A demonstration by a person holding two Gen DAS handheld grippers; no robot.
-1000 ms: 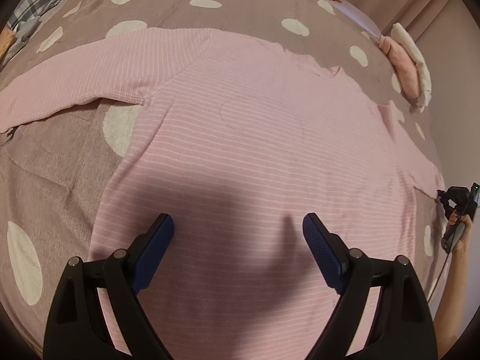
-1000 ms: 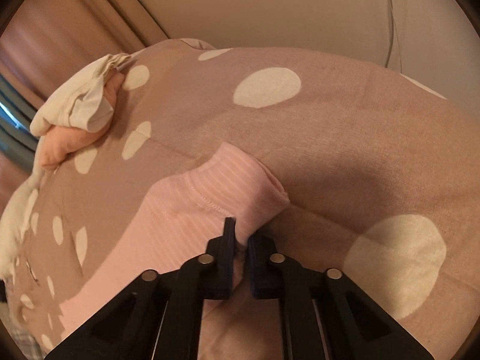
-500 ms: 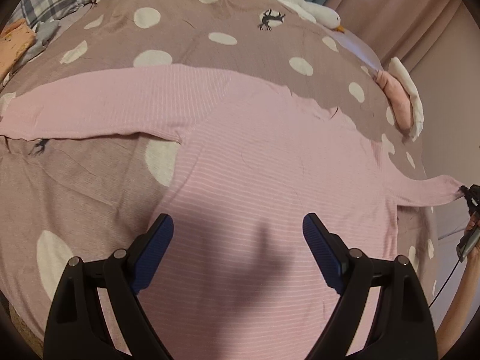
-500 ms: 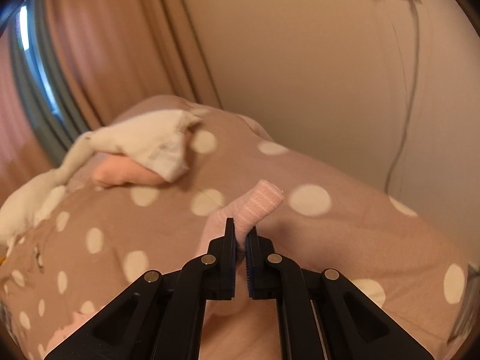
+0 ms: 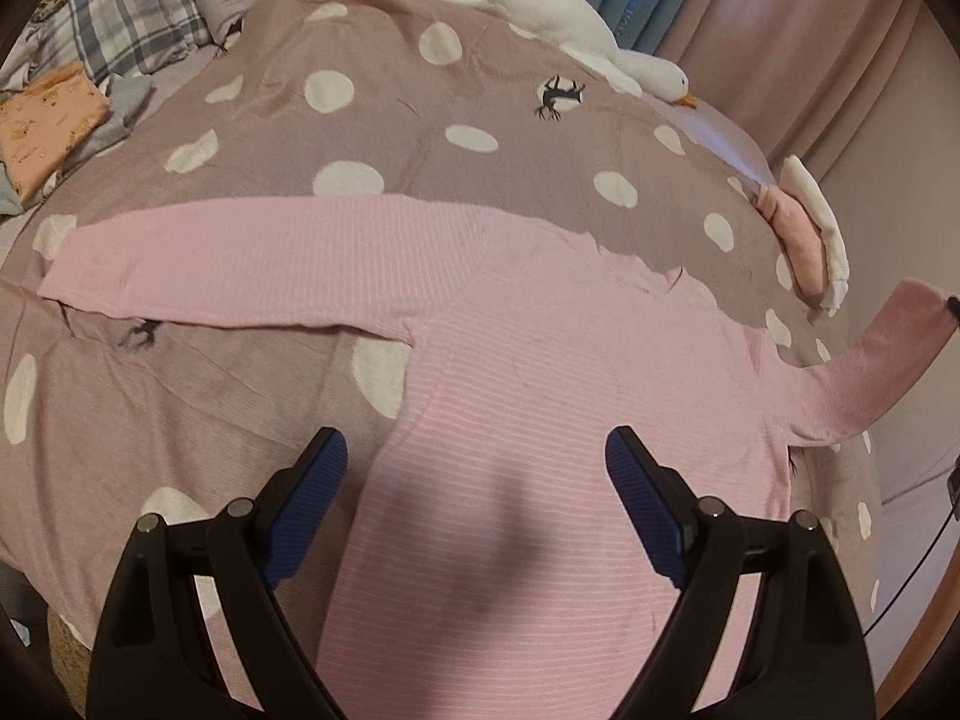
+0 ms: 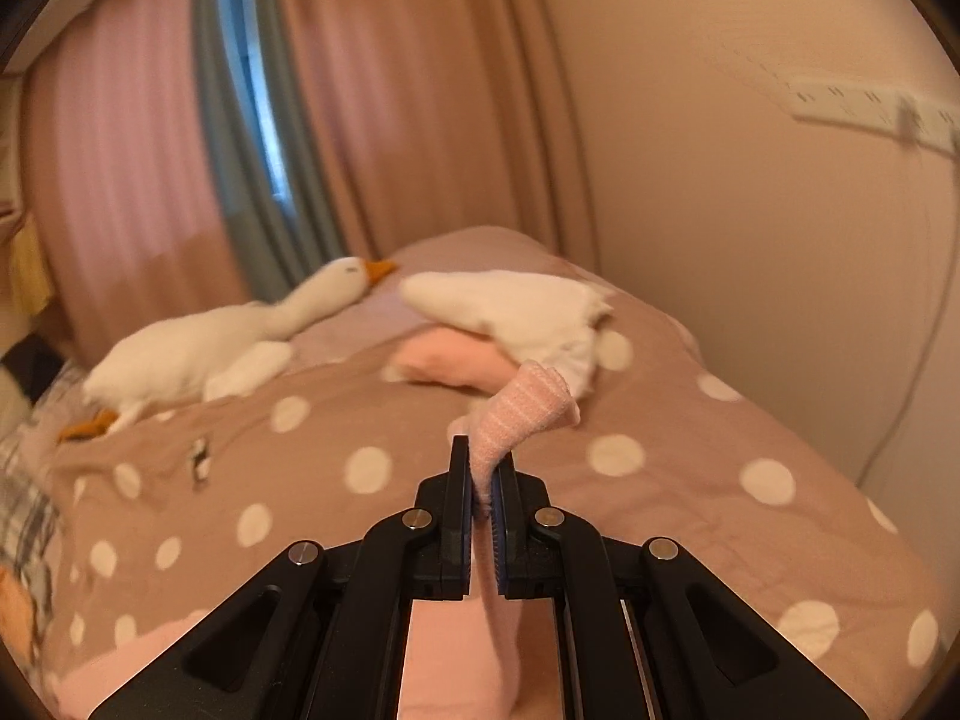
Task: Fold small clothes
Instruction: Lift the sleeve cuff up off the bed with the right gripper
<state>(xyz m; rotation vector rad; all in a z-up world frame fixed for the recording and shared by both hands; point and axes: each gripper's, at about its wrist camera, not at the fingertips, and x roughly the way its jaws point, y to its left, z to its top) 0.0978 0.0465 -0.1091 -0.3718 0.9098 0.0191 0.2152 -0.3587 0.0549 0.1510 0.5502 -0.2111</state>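
Sleeve cuff point(image 6: 528, 408): raised higher off the bed point(image 6: 690, 516) than before, clamped in right gripper point(image 6: 482, 480) fingers. Left gripper point(image 5: 477, 468): fingers wide apart, empty, above pink sweater point(image 5: 540, 372).

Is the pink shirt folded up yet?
Not yet. The pink shirt lies spread flat; one sleeve is lifted by the right tongs.
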